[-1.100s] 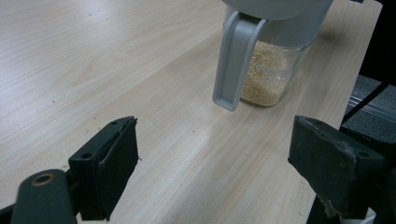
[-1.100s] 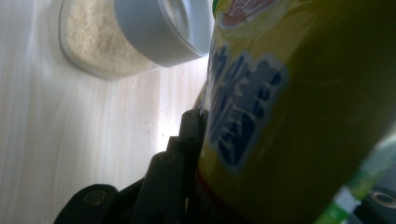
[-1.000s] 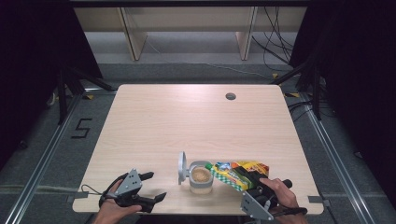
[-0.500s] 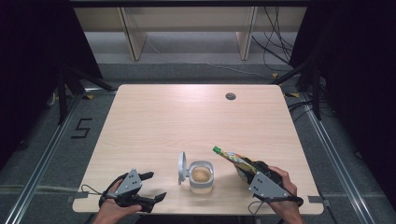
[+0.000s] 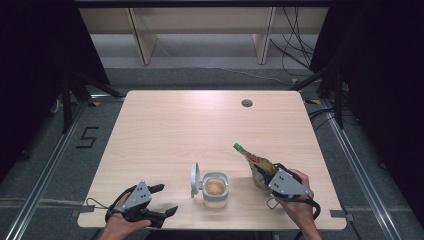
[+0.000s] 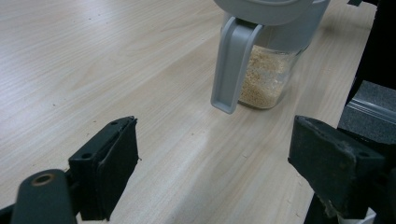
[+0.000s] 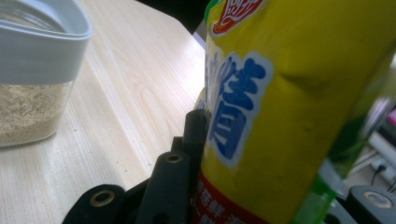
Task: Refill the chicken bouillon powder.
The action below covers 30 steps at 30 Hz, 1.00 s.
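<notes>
High view: right hand-held gripper (image 5: 261, 172) sat at lower right of the frame, near the front edge of the worktop (image 5: 190, 125), pinching a yellow pouch (image 5: 255, 162) by its lower body. The pouch leaned up and toward the upper left, its green cap (image 5: 238, 147) at the top end, off the worktop surface. Just left of it, at lower centre, stood a clear jar (image 5: 215, 189) with a grey rim and pale grain inside; its hinged lid (image 5: 195, 180) stood open on the jar's left side. Pouch and jar were close but apart. Left hand-held gripper (image 5: 167, 200) lay at lower left of the frame, jaws spread with nothing between them, pointing right toward the jar.

Left gripper view: both black jaws rose from the lower corners, wide apart over bare wood. The jar (image 6: 268, 70) was at upper centre-right, its grey lid tab (image 6: 231, 65) hanging down in front of the grain.

Right gripper view: the pouch (image 7: 280, 107) took up the right half of the frame, blue characters on a white patch, pressed against the jaw at lower centre. The jar (image 7: 35, 70) stood at the left edge, on the wood
</notes>
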Motion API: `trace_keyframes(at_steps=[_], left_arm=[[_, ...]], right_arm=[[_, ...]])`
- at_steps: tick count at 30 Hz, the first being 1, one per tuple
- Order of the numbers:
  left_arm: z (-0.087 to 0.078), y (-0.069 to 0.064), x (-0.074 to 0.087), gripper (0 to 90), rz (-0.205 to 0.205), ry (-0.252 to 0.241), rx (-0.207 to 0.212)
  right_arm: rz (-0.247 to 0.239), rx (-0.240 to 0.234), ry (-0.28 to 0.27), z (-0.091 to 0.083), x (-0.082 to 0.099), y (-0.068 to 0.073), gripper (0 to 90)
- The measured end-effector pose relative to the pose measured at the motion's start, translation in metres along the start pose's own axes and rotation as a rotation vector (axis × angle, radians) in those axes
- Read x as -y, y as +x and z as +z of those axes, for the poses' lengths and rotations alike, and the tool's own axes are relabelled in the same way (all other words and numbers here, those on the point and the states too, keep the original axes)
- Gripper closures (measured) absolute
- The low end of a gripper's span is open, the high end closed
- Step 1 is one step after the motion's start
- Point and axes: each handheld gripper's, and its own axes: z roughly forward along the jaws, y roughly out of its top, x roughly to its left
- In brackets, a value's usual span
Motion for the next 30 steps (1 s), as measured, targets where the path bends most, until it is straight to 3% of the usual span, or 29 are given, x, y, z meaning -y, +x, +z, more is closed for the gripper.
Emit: trace_keyframes(at_steps=[1, 2, 4, 8, 10, 11, 19, 20, 22, 25, 28, 30], left_arm=[[0.0, 0.0, 0.0, 15.2, 0.0, 0.0, 0.0], [0.0, -0.001, 0.001, 15.2, -0.025, -0.001, -0.005], [0.0, 0.0, 0.001, 15.2, -0.022, 0.003, -0.001], [0.0, 0.0, 0.001, 15.2, -0.016, 0.007, -0.007], [0.0, 0.001, 0.0, 15.2, 0.006, 0.005, 0.003], [0.0, 0.0, 0.001, 15.2, -0.01, 0.005, -0.001], [0.0, 0.001, 0.0, 15.2, 0.006, 0.007, 0.006], [0.0, 0.0, 0.0, 15.2, -0.006, 0.007, 0.004], [0.0, 0.001, 0.0, 15.2, 0.007, 0.009, 0.005], [0.001, -0.001, 0.001, 15.2, -0.019, 0.001, 0.001], [0.001, -0.001, 0.001, 15.2, -0.016, 0.002, -0.001], [0.0, 0.001, 0.0, 15.2, 0.011, 0.014, 0.004]], right_arm=[[0.036, 0.01, -0.003, -0.002, 0.003, -0.001, 77.1], [0.049, 0.016, -0.003, -0.003, 0.004, -0.002, 76.7], [0.081, 0.02, 0.012, -0.006, 0.007, -0.003, 75.0], [0.106, 0.036, 0.027, -0.013, 0.009, -0.002, 74.4], [0.112, 0.046, 0.027, -0.015, 0.01, -0.002, 74.0], [0.139, 0.049, 0.034, -0.016, 0.01, -0.002, 73.9], [0.205, 0.072, 0.041, -0.024, 0.012, 0.002, 71.5], [0.204, 0.079, 0.038, -0.025, 0.013, 0.001, 70.4], [0.221, 0.092, 0.043, -0.028, 0.014, 0.002, 67.1], [0.244, 0.094, 0.044, -0.032, 0.013, 0.003, 61.1], [0.243, 0.098, 0.04, -0.034, 0.01, 0.006, 56.5], [0.259, 0.093, 0.053, -0.035, 0.008, 0.009, 50.8]])
